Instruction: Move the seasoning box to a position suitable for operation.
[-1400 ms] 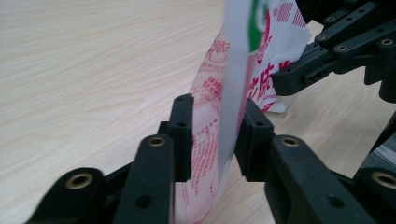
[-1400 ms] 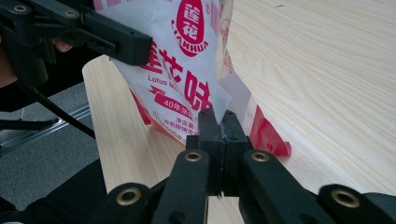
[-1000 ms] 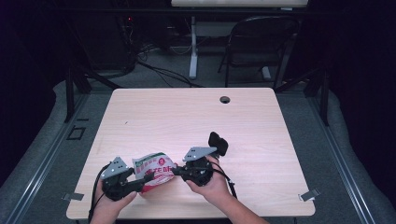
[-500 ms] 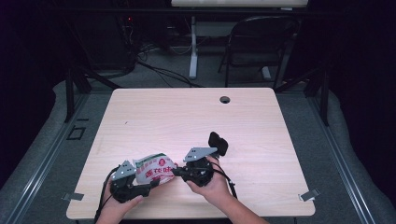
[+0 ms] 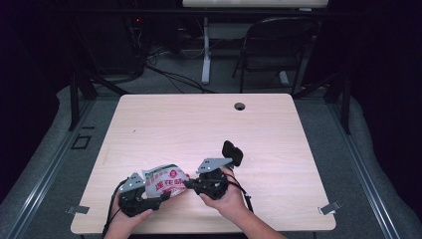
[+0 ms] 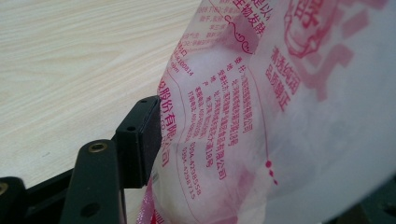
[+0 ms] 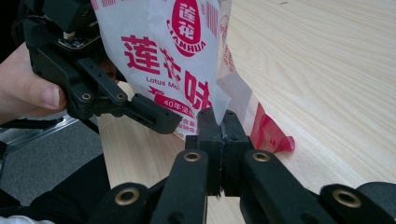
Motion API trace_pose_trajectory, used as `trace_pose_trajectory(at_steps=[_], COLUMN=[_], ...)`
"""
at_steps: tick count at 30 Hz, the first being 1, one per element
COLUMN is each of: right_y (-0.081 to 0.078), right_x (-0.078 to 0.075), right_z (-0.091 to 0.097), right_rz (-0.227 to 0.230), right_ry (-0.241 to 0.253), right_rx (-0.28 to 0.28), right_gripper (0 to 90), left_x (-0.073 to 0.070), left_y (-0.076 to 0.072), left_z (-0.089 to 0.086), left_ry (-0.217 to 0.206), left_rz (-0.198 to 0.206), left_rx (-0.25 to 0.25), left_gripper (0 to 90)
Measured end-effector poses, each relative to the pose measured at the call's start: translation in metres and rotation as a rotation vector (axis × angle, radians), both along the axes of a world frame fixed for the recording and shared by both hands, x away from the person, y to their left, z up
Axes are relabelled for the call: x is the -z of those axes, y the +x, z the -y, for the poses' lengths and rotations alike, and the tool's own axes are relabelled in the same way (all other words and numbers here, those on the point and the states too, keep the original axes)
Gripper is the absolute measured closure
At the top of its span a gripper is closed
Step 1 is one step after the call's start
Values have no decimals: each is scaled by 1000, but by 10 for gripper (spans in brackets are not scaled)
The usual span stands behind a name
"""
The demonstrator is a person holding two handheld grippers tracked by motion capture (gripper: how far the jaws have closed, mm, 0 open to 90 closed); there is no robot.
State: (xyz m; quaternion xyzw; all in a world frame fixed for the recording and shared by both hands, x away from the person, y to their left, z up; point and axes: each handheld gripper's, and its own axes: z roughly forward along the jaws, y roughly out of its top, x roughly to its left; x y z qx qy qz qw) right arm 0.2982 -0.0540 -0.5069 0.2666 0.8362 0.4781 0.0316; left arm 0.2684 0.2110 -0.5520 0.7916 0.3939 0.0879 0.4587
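A white plastic bag (image 5: 164, 178) printed in red lies at about seven o'clock on the pale wooden surface (image 5: 278, 129), near its front edge, held up between the two grippers; the left gripper (image 5: 161, 197) reaches it from the seven o'clock side, the right gripper (image 5: 188, 183) from the bag's three o'clock side; a hand wraps each tool from below, the left hand (image 5: 124, 224) at the front edge, the right hand (image 5: 228, 198) just right of it.

In the right gripper view the right gripper's fingers (image 7: 208, 128) are pressed together on a thin corner of the bag (image 7: 173, 56), clenched on the film; red characters and the words "LIANHUA" and "Lotus" show on the bag's face; a red sealed edge of the bag touches the surface (image 7: 327, 70) just beyond the fingers at about three o'clock; the left gripper (image 7: 175, 123) comes in from ten o'clock, one black finger lying against the bag's lower edge, with the left hand (image 7: 28, 88) behind it.

In the left gripper view one black finger (image 6: 140, 135) sits against the left side of the bag (image 6: 280, 116), whose translucent film with red small print swells up toward one o'clock; the other finger is hidden behind the film, so I cannot tell whether this pair is clenched on the bag or released.

A small black object (image 5: 232, 152) rests on the surface at about one o'clock from the right gripper; I cannot tell what it is; a round hole (image 5: 240, 106) sits near the surface's far edge at twelve o'clock.
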Motion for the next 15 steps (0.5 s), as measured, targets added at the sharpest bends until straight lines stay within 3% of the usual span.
trace_pose_trajectory(at_steps=[15], right_y=[-1], right_x=[2], right_z=[2], right_rz=[5], right_ry=[-2], right_rx=[-5], right_gripper=[897], left_x=[12], left_y=[1], left_z=[-2], left_ry=[-2], left_rz=[-27], left_rx=[7], left_gripper=[371])
